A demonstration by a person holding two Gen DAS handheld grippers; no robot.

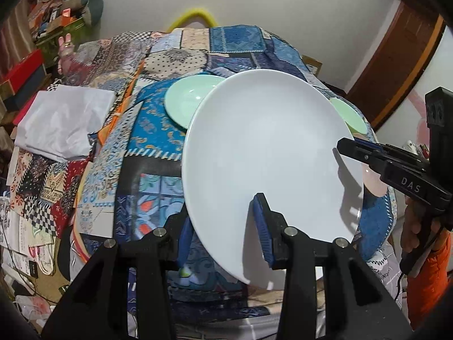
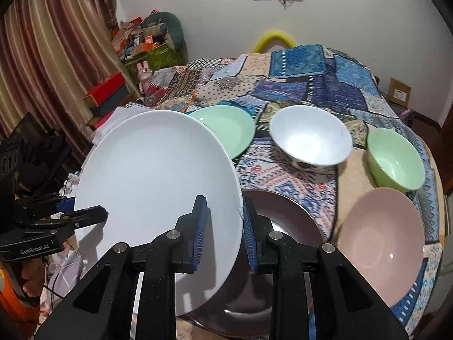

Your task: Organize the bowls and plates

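Observation:
A large white plate hangs tilted above the table, held at two spots on its rim. My left gripper is shut on the plate's near edge and shows at the left of the right wrist view. My right gripper is shut on the opposite edge and shows at the right of the left wrist view. On the cloth lie a mint green plate, a white bowl, a green bowl, a pink plate and a dark brown plate under my right fingers.
A patchwork cloth covers the table. White folded fabric lies at the table's left side. Boxes and clutter pile by the curtain. A hand with an orange sleeve holds the right gripper.

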